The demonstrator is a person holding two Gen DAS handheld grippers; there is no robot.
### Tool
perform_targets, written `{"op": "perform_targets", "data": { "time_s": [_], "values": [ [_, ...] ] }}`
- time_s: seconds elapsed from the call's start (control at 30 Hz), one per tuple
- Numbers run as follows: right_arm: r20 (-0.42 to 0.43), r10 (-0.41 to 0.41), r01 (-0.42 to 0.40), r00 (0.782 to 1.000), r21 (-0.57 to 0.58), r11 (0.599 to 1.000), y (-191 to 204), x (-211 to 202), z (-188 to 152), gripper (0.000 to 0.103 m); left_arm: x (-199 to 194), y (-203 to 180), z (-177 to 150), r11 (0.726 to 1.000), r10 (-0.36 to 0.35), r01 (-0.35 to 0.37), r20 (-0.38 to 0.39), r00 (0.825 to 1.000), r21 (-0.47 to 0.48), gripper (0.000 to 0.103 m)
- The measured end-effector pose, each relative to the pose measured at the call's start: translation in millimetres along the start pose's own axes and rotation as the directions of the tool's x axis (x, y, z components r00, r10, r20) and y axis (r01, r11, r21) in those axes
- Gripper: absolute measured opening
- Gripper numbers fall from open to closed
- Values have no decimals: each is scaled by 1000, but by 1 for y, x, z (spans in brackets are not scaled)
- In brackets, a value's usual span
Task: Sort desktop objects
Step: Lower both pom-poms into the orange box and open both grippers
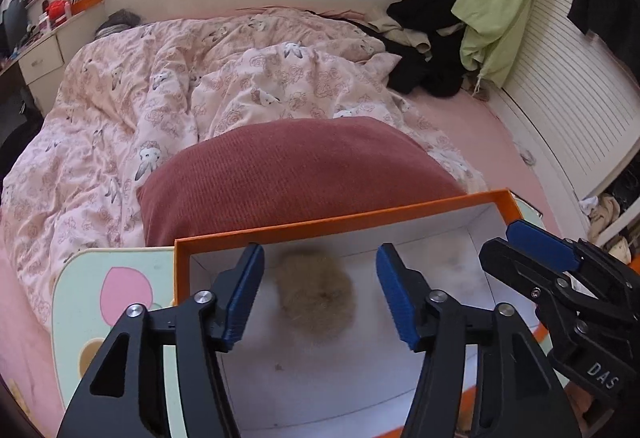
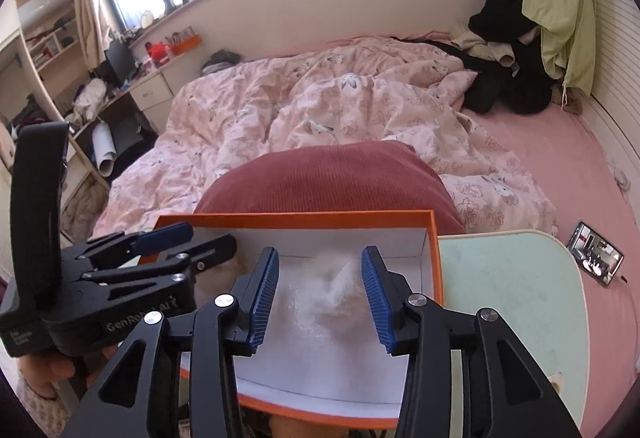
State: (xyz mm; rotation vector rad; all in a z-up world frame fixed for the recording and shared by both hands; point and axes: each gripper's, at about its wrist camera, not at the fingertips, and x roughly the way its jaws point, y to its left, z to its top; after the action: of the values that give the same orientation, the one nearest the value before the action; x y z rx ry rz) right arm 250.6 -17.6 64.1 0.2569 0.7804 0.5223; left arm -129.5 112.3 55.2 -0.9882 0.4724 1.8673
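An orange box (image 1: 340,222) with a white inside stands on a pale green lap table (image 1: 132,266). A tan fluffy ball (image 1: 316,292) lies on the box floor. My left gripper (image 1: 320,294) is open and empty, with the ball between its blue pads, above it. My right gripper (image 2: 320,296) is open and empty over the same box (image 2: 296,219), above a white fluffy ball (image 2: 336,288). The right gripper also shows in the left wrist view (image 1: 532,250), and the left gripper shows in the right wrist view (image 2: 176,242).
A red cushion (image 1: 296,170) lies just behind the box on a bed with a pink flowered quilt (image 1: 192,86). A phone (image 2: 596,258) lies on the pink sheet right of the lap table (image 2: 516,290). Dark clothes (image 1: 432,38) are heaped at the bed's far right.
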Motion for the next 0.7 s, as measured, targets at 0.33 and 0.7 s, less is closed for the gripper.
{"op": "perform_targets", "data": {
  "time_s": [0.33, 0.7],
  "values": [
    [130, -38, 41, 991, -27, 999, 3, -67, -38, 71, -86, -5, -40, 998, -25, 11, 208, 978, 69, 83],
    [33, -152, 155, 988, -101, 983, -9, -103, -185, 85, -106, 4, -182, 995, -72, 68, 47, 996, 77, 83]
  ]
}}
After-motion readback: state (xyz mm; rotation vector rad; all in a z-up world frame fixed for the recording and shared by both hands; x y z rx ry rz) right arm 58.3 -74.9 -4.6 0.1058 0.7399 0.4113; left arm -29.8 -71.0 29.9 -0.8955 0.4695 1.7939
